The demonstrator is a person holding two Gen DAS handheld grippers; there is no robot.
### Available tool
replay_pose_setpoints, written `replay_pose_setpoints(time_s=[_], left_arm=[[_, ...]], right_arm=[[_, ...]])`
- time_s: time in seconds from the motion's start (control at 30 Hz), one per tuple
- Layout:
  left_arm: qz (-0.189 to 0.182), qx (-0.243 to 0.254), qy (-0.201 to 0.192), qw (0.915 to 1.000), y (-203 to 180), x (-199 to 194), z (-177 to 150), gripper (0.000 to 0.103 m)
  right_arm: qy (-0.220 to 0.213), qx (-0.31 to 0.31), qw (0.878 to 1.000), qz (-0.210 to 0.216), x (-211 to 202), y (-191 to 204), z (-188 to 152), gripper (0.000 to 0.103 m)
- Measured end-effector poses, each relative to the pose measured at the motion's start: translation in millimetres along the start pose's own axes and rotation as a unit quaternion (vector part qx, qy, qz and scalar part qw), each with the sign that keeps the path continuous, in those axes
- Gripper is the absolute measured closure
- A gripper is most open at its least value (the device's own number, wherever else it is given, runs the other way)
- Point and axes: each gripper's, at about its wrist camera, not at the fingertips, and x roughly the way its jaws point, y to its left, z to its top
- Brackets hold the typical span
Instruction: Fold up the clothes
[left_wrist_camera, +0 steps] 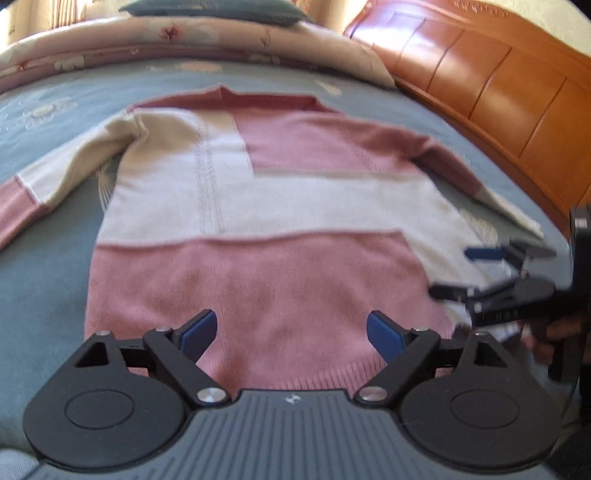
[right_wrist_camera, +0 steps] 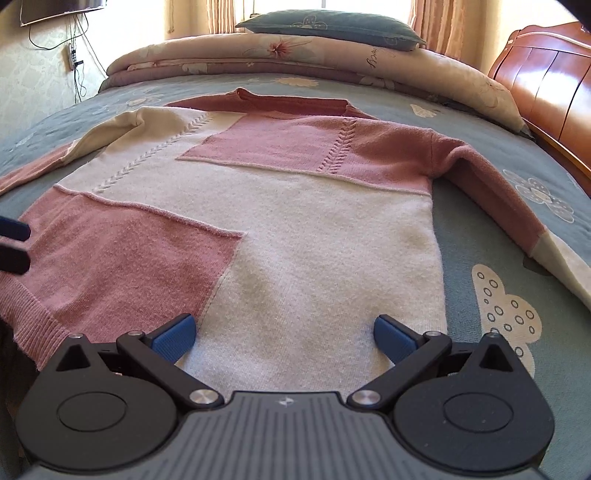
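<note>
- The sweater [right_wrist_camera: 280, 206], a pink and cream knit, lay spread flat on the blue-grey bedspread [right_wrist_camera: 491, 229], hem towards me and collar towards the far end of the bed.
- Both sleeves [right_wrist_camera: 491, 192] were stretched out to the sides and nothing on the body was turned over on itself; I saw no fold in it anywhere.
- My left gripper [left_wrist_camera: 291, 334] hung over the pink panel near the hem with its jaws spread wide, holding nothing.
- My right gripper [right_wrist_camera: 284, 336] hung over the cream panel by the hem, jaws likewise spread and empty; in the left wrist view it showed from the side at the sweater's right edge.
- I could not tell from either view whether the pads touched the knit or sat just above it.
- As far as the folding went, I judged all of it remained: sleeves to bring in, the body to double over.
- A rolled floral quilt [right_wrist_camera: 332, 59] and a dark pillow [right_wrist_camera: 328, 27] sat well beyond the collar, and the wooden headboard [left_wrist_camera: 480, 81] ran along the right, all clear of the sweater.
</note>
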Motion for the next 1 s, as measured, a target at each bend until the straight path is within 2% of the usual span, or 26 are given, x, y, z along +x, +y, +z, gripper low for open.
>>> replay_pose_setpoints(time_s=[0.1,0.33,0.43,0.53,0.6,0.7,0.8,0.87,0.97,1.0], left_arm=[[-0.003,-0.012,-0.007,0.9999,4.6,14.9,9.9,0.015],[0.056,-0.095,-0.002,0.9939,41.0,16.0,5.8,0.015],[0.039,-0.116,-0.016,0.9924,51.2,2.9,7.6,0.015],[0.063,-0.137,-0.004,0.9886,59.1,8.5,5.7,0.014],[0.075,-0.165,-0.007,0.9834,66.8,7.7,4.8,0.015],[0.083,-0.228,-0.027,0.9699,76.9,-2.5,10.9,0.015],[0.079,-0.199,-0.030,0.9763,65.6,-6.2,21.6,0.015],[0.051,-0.181,-0.014,0.9820,54.1,-1.0,22.0,0.015],[0.023,-0.169,0.017,0.9851,38.3,9.8,9.7,0.015],[0.025,-0.165,0.022,0.9858,35.6,12.5,5.0,0.015]], right_arm=[[-0.003,0.001,1.000,-0.002,0.0,0.5,-1.0,0.000],[-0.012,-0.001,1.000,0.005,-2.5,-2.9,-5.0,0.000],[-0.014,0.000,1.000,0.003,-2.1,-1.9,-5.2,0.000],[-0.019,0.001,1.000,0.001,-2.5,-1.0,-6.3,0.000],[-0.020,0.001,1.000,0.003,-2.7,-1.9,-6.8,0.000],[-0.023,0.000,1.000,0.003,-3.1,-2.2,-7.8,0.000],[-0.024,0.002,1.000,-0.001,-2.9,-0.7,-7.7,0.000],[-0.025,0.002,1.000,-0.001,-3.2,-0.7,-8.3,0.000],[-0.028,0.003,1.000,-0.001,-3.5,-0.5,-9.2,0.000],[-0.028,0.003,1.000,-0.002,-3.4,-0.5,-9.3,0.000]])
